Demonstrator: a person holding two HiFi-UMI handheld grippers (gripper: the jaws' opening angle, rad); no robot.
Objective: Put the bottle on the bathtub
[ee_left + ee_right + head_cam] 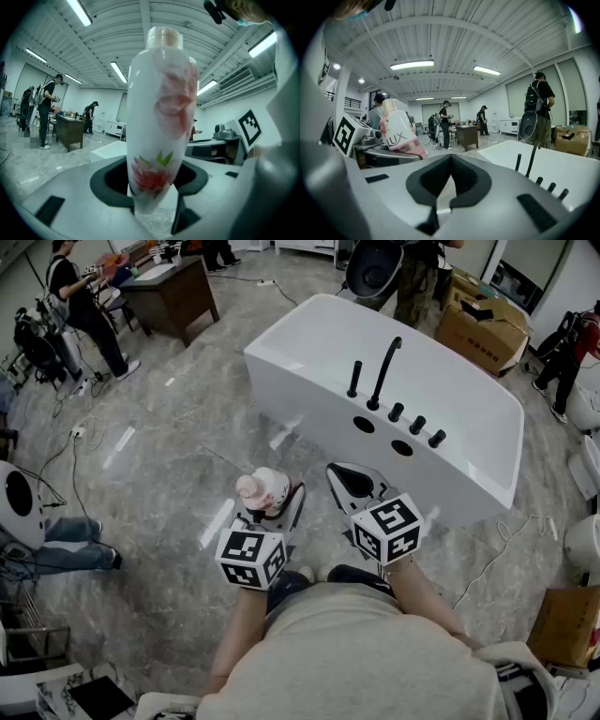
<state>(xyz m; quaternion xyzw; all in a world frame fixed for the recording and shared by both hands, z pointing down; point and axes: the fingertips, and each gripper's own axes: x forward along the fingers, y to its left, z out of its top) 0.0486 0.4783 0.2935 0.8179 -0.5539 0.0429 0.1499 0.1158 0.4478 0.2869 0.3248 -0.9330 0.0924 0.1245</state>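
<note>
A white bottle (264, 491) with a pink flower print and a pale pink cap stands upright between the jaws of my left gripper (275, 505), which is shut on it. In the left gripper view the bottle (159, 117) fills the middle of the frame. From the right gripper view the same bottle (399, 131) shows at the left. My right gripper (351, 481) is shut with nothing in it, its tips touching (449, 161). The white bathtub (309, 338) with a black tap (383, 371) lies just ahead of both grippers.
Black knobs (416, 425) line the tub's near deck. A dark wooden desk (173, 292) stands at the far left, cardboard boxes (478, 329) at the far right. Several people stand around the room. Cables (66, 451) trail on the grey floor.
</note>
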